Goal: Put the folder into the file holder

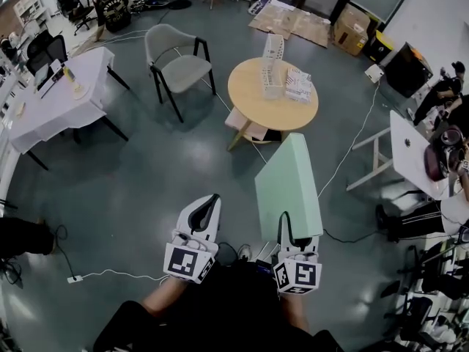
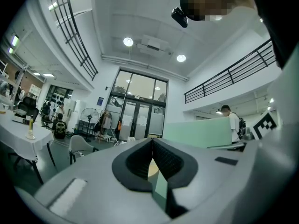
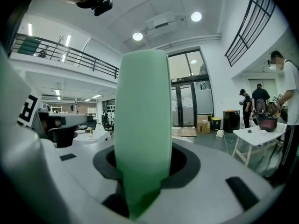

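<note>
The right gripper (image 1: 294, 229) was clamped on the lower edge of the mint-green folder (image 1: 287, 184), its jaws standing part-way apart because the thick folder filled the gap between them. It held the folder upright with its long face rising ahead of the person, probably so that it could go edge-first into a slot. The left gripper (image 1: 212, 200) had its jaws together at the tips with nothing between them. It rode level beside the right one without touching the folder, most likely kept free to steady the folder or the holder on arrival. The folder was in the air above the grey floor, well apart from the white mesh file holder (image 1: 272, 56), which stood on the round wooden table (image 1: 253, 103) ahead, so I judged the carry only under way and the insertion not yet begun. A grey chair (image 1: 176, 68) stood to the left of that table, and flattened cardboard (image 1: 289, 20) lay on the floor beyond it. In the right gripper view the folder covered the middle of the picture, hiding the holder and the jaws' pads behind it. In the left gripper view only a sliver of the table showed through the notch under the closed tips. The holder's slots were too small to count, and a pale patterned item (image 1: 298, 85) beside it could not be identified. The person's hands were hidden under the marker cubes.
</note>
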`<state>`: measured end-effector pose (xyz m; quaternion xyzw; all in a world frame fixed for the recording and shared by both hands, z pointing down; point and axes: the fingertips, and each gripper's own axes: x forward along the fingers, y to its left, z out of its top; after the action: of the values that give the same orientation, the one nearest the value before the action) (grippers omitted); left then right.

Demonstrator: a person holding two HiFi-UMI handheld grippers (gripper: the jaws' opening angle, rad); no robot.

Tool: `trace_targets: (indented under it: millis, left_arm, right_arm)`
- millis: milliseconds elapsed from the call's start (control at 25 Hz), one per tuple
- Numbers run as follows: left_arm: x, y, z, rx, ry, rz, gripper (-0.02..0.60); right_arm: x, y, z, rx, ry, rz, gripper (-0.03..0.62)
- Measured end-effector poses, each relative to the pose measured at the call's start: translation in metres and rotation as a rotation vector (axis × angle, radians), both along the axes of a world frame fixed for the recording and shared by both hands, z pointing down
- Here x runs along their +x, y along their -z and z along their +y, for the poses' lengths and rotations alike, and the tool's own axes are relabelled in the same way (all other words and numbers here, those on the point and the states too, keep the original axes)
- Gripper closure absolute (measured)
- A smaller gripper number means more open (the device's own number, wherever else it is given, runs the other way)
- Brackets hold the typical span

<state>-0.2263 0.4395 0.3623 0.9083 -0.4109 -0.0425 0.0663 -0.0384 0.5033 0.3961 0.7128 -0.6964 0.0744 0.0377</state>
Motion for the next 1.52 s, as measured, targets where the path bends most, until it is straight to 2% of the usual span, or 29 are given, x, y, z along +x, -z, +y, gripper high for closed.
trace_targets:
  millis: [360, 680, 1000, 1520]
  left_arm:
    - [-0.028, -0.004, -0.008, 0.000, -0.051, 0.006, 0.574]
    - [-0.022, -0.010, -0.017, -0.012, -0.079, 0.008, 0.574]
    - [0.006, -0.016, -0.056, -0.010, -0.056, -0.011, 0.574]
    - [0.102, -0.010, -0.147, -0.004, -0.001, -0.036, 0.574]
  right_arm:
    - [-0.030, 0.003, -0.006, 0.028, -0.042, 0.005, 0.445]
    - [-0.029, -0.002, -0.020, 0.017, -0.050, 0.012, 0.445]
    - [0.003, -0.009, -0.070, 0.028, -0.029, 0.004, 0.445]
    - [0.092, -0.009, -0.176, 0.037, 0.055, -0.020, 0.446]
